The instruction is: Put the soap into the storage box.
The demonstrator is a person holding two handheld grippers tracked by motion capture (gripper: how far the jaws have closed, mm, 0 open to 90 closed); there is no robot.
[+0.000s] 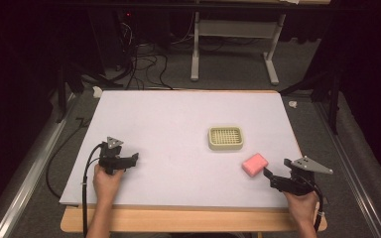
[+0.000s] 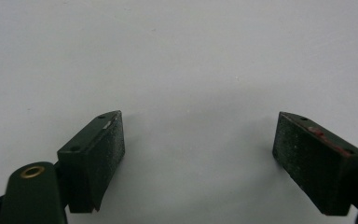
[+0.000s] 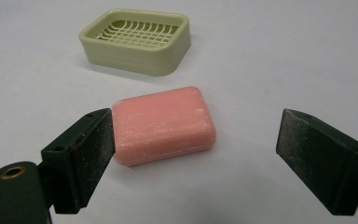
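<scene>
The right gripper [image 3: 193, 154] sits nearest, its jaws spread wide with nothing pinched. In the right gripper view the pink soap bar [image 3: 164, 125] lies flat on the tabletop [image 3: 270, 60] just ahead of the jaws. One jaw overlaps the bar's near corner, and I cannot tell whether it touches; the other jaw stands well clear. In the high view the right gripper [image 1: 269, 174] is near the tabletop's front right corner, with the soap bar [image 1: 255, 164] just beside its tips, towards the middle.

The step in hand, as I judge it, is taking hold of the soap so that it can go into the soap dish. To do it well, the gripper should shift sideways until the bar lies centred between the jaws, then advance so the pads reach the middle of its two long sides. The jaws should stay low, close to the tabletop, and close squarely and slowly: soap is likely slick and rounded at the edges, so a corner grip could let it twist or squirt out. Moderate pressure should do.

The left gripper [image 1: 133, 159] rests near the front left of the tabletop, its jaws also spread, with bare white surface between them in the left gripper view.

Farther back, right of the tabletop's centre, stands the pale green soap dish [image 1: 225, 138], its slatted floor open and empty, apart from the soap.
</scene>
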